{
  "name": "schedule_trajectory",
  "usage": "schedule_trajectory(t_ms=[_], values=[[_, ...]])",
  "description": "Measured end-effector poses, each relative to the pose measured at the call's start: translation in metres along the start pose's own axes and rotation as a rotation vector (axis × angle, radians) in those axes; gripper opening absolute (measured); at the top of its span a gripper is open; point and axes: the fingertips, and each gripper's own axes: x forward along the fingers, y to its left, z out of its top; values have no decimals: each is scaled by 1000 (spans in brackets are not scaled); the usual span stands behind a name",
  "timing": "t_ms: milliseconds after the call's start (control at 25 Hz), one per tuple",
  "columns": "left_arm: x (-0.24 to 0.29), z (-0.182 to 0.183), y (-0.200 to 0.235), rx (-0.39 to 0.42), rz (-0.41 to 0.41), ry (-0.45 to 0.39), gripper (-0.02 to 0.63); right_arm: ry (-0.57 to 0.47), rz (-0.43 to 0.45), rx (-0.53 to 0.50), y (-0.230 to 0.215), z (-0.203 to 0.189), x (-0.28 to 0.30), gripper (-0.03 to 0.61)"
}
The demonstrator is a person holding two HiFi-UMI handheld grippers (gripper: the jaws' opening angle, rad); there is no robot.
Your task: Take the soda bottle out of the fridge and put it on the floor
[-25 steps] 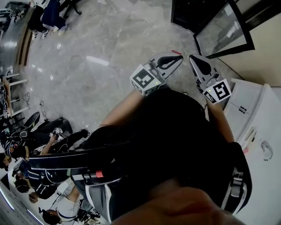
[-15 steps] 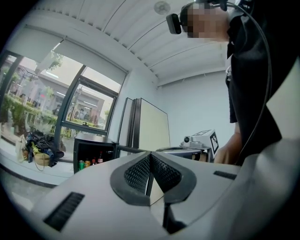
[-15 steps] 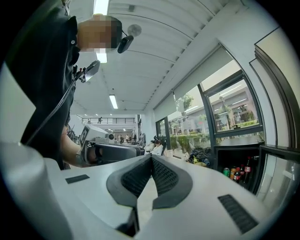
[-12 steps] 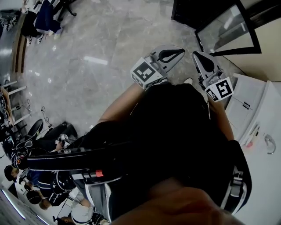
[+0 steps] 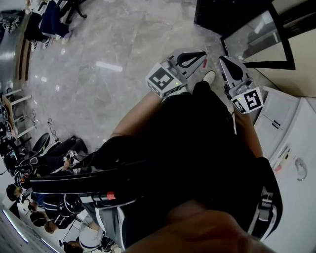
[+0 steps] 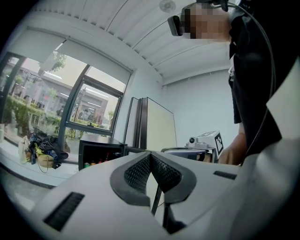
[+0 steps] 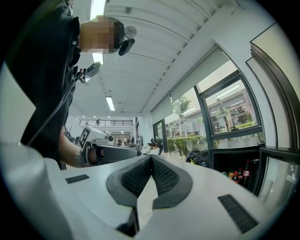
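A black mini fridge (image 5: 212, 15) stands at the top right of the head view, its glass door (image 5: 256, 39) swung open. In the right gripper view the fridge (image 7: 234, 164) holds several bottles and cans (image 7: 243, 176); which one is the soda bottle I cannot tell. The left gripper view shows the fridge (image 6: 96, 150) far off, with small cans inside. My left gripper (image 5: 201, 54) and right gripper (image 5: 224, 60) are held side by side in front of the person, pointing level toward the fridge. Both are shut and empty, the left gripper (image 6: 150, 153) and the right gripper (image 7: 151, 157) with pads meeting.
Grey marble floor (image 5: 113, 64) lies between me and the fridge. A white cabinet (image 5: 291, 138) stands at the right. People sit among gear at the lower left (image 5: 49, 197). Bags (image 6: 44, 154) are piled by the window. A shoe (image 5: 209, 77) shows between the grippers.
Both grippers have moved on toward the fridge, still shut. The open glass door now sits closer above the right gripper, and a shoe has come into view between them.
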Motion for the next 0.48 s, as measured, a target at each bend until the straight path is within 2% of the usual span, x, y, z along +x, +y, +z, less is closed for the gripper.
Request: schedule_trajectory(t_ms=[280, 480], values=[[38, 22, 36, 4, 37, 3, -2, -1, 49, 4, -45, 15, 25, 12], [80, 28, 55, 3, 59, 12, -2, 7, 66, 18, -93, 19, 31, 12]])
